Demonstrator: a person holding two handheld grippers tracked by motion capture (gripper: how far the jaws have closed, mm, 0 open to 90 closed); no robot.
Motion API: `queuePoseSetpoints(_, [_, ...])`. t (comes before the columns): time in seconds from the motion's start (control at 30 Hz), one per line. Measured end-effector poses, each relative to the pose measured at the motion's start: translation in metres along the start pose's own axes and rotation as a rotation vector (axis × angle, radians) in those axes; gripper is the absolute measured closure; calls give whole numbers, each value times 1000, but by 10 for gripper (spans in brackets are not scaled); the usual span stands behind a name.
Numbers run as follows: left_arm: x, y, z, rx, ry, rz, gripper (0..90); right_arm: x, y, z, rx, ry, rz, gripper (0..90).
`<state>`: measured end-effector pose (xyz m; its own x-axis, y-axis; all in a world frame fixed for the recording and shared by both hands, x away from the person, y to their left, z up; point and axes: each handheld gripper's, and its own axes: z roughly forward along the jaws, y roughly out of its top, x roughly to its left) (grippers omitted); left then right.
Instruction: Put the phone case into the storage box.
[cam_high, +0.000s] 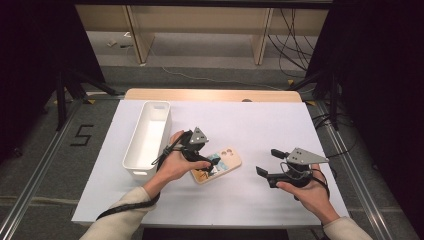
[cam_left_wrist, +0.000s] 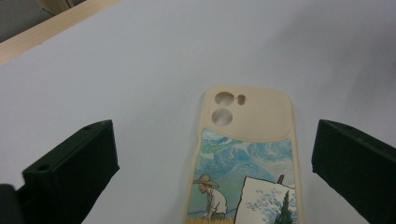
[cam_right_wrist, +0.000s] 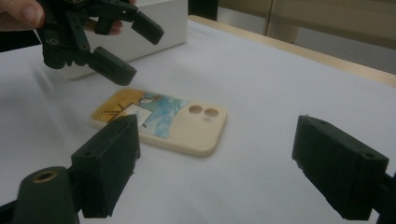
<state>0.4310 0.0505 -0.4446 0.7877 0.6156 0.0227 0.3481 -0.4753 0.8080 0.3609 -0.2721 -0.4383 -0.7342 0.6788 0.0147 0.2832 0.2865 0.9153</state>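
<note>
Left claw, spread, partly hides the cream painted phone case; right claw spread; white oblong plastic bin holds nothing

white sheet over table, wooden table edge bare at far side. grey floor, black "5" mark left of table. metal rails along both sides. dark curtains left and right. light wood shelf frame behind, cables trailing on floor.
</note>
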Motion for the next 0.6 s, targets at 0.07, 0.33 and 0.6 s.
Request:
queuePoseSetpoints(0.07, [-2,2,2,1,-9,14,0,0,0,1,0,2,-1,159])
queuePoseSetpoints(0.33, [-7,8,18,63,-36,77,0,-1,-1,0,0,-2,1,159])
queuePoseSetpoints(0.6, [-10,11,38,128,-58,103,0,-2,-1,0,0,-8,6,159])
